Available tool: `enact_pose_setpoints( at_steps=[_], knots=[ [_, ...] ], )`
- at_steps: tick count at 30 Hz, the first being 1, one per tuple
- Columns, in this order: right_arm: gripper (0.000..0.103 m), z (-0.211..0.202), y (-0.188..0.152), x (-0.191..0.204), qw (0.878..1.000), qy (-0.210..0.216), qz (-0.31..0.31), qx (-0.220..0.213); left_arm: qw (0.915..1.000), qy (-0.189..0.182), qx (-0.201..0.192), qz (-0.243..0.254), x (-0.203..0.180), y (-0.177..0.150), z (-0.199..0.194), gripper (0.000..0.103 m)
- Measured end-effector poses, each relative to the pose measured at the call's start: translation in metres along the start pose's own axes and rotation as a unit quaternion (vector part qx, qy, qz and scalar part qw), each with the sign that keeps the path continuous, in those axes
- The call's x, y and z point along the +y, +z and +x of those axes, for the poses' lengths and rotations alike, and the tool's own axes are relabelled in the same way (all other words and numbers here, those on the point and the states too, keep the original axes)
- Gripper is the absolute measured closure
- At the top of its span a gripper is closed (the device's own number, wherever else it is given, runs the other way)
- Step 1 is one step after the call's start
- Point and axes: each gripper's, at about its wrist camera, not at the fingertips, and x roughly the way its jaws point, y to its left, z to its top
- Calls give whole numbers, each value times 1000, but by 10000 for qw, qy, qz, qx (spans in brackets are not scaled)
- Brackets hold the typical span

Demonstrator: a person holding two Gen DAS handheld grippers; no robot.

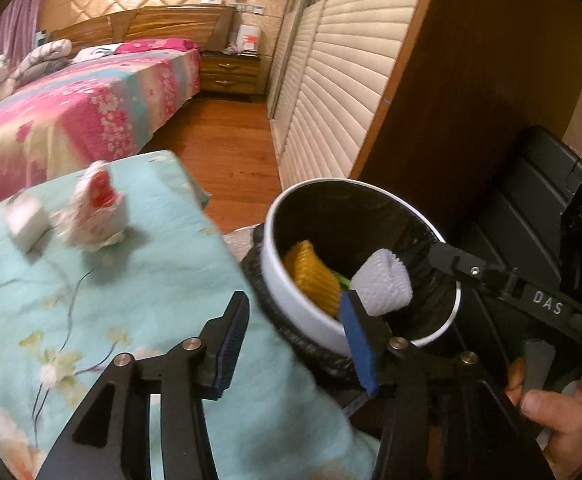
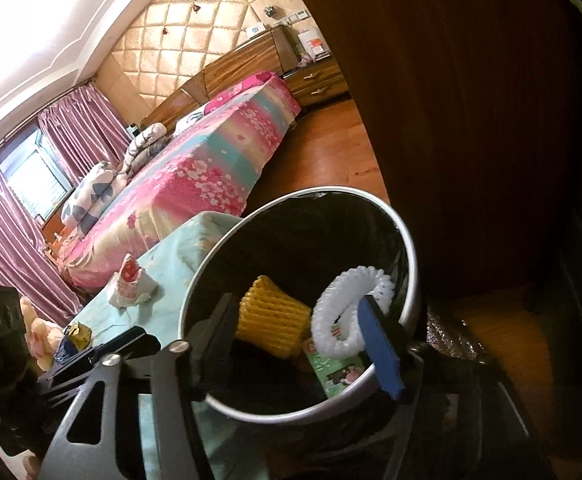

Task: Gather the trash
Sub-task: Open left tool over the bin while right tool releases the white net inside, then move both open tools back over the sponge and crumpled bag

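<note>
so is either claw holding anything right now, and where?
Nothing held. Left claw is open and empty. Right claw is open above the bin, the white foam net loose beside its blue pad.

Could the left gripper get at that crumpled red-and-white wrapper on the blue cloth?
Probably yes: the left gripper is open and empty, and the wrapper lies on bare cloth ahead with nothing between them.

the left wrist view looks forward and downward along its own fingers from just above the teal floral cloth (image 1: 139,312), close to the white bin (image 1: 291,284) at its right. the right wrist view sits right over that bin (image 2: 409,248), tilted (the room leans sideways), peering into it. both share the bin, the cloth, and the pink bed (image 1: 83,108) farther back.
</note>
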Motion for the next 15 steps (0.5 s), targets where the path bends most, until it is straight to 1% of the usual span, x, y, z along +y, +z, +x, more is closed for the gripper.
enact_pose_setpoints(
  at_steps=[4,9,15],
  knots=[
    [28,-2,-7,14,9999,105,-63,-13,9997,147,-116,-178,18,-13,-22,54],
    [25,-5,-14,40,9993,287,-243,-42,9983,334,-226,-427,39,-27,-46,52],
    [23,0,-23,73,9973,522,-519,3,9959,579,-257,-649,63,-42,-68,52]
  ],
)
